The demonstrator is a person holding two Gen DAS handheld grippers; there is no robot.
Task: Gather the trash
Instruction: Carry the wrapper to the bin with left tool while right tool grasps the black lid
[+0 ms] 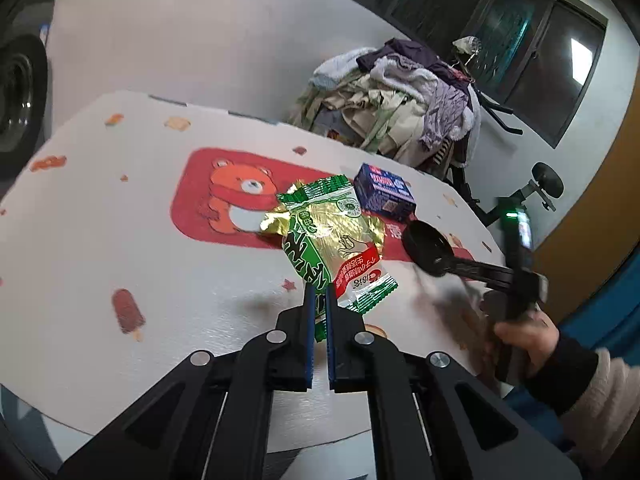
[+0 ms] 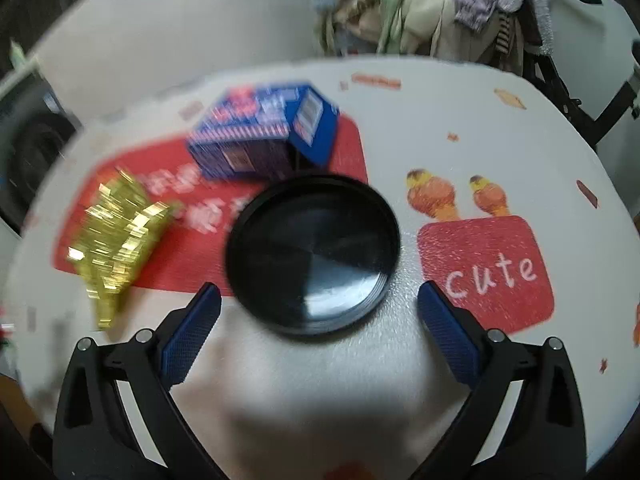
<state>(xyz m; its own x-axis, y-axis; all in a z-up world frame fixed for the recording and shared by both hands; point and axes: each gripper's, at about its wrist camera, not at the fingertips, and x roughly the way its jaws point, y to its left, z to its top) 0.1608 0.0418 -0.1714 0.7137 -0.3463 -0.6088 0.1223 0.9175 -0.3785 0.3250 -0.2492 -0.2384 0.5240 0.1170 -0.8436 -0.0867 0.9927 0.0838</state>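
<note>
My left gripper (image 1: 319, 300) is shut on a green and gold snack wrapper (image 1: 332, 240) and holds it up above the table. A blue box (image 1: 383, 193) lies on the table behind it; the right wrist view shows the box (image 2: 260, 136) too. A black round dish (image 2: 313, 254) sits on the table just ahead of my right gripper (image 2: 320, 312), which is open and empty. The dish also shows in the left wrist view (image 1: 426, 246). A crumpled gold foil wrapper (image 2: 116, 236) lies left of the dish.
The round table (image 1: 120, 240) has a white cloth with red panels and cartoon prints. A pile of clothes (image 1: 400, 96) on a rack stands behind the table. A dark window (image 1: 520, 40) is at the back right.
</note>
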